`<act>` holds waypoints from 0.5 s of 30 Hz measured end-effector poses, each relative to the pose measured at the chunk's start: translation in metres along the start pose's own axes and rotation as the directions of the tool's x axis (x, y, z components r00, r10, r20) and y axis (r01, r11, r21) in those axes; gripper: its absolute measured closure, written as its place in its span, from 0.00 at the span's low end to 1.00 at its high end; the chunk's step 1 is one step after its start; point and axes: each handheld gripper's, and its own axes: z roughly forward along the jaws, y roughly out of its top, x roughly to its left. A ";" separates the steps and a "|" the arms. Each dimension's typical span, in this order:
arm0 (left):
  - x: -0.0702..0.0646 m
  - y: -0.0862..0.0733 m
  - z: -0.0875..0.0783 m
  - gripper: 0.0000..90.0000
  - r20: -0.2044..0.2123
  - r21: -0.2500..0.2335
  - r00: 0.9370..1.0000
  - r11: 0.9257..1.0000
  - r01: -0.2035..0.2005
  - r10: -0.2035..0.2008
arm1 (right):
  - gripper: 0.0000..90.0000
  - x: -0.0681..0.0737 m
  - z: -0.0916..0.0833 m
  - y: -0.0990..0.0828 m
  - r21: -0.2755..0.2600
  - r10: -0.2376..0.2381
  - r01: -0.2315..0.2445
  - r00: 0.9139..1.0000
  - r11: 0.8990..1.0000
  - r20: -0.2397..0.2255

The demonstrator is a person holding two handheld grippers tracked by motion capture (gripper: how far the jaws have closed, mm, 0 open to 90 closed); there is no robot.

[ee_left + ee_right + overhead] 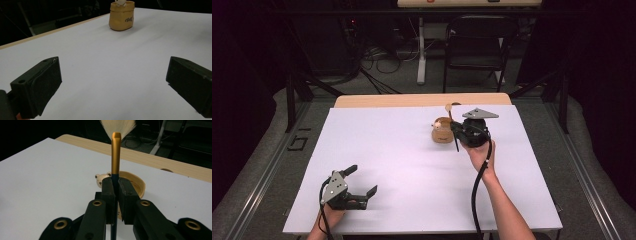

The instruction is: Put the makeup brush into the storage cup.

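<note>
Evidently the brush (116, 152), with its gold ferrule and pale bristles up, is pinched by its dark handle between the pressed-together jaws of the right gripper (115, 195), held upright just above the little tan pot (442, 130), likely so it can drop in handle first. A small bear figure (101, 178) peeks at the pot's rim. The left gripper (361, 184) rests spread and empty, well apart on the white table (402, 165), probably just waiting

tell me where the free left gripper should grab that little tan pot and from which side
Probably across the tan pot's rounded body, below the rim. It stands upright on the white table, so the open left gripper could come in level from its near side. The far side is crowded by the right gripper, shut on the brush.
</note>
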 end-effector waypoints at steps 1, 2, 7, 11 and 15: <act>0.000 0.000 0.000 0.00 0.001 -0.001 1.000 1.000 0.001 -0.001 | 0.93 -0.001 0.000 0.000 -0.001 -0.001 0.001 1.000 1.000 0.001; 0.000 0.000 0.000 0.00 0.004 0.000 1.000 1.000 -0.002 0.002 | 0.93 -0.001 0.000 0.001 0.001 0.003 -0.003 1.000 1.000 0.001; -0.001 0.001 0.002 0.00 0.009 0.004 1.000 1.000 -0.005 0.005 | 0.93 -0.004 -0.002 0.006 -0.014 0.007 -0.007 1.000 1.000 0.001; -0.002 0.001 0.003 0.00 0.016 0.004 1.000 1.000 -0.013 0.013 | 0.93 -0.004 -0.003 0.010 -0.028 0.004 -0.004 1.000 1.000 0.007; -0.001 0.001 0.004 0.00 0.010 0.008 1.000 1.000 -0.015 0.015 | 0.93 -0.005 -0.003 0.013 -0.029 0.005 -0.005 1.000 1.000 0.003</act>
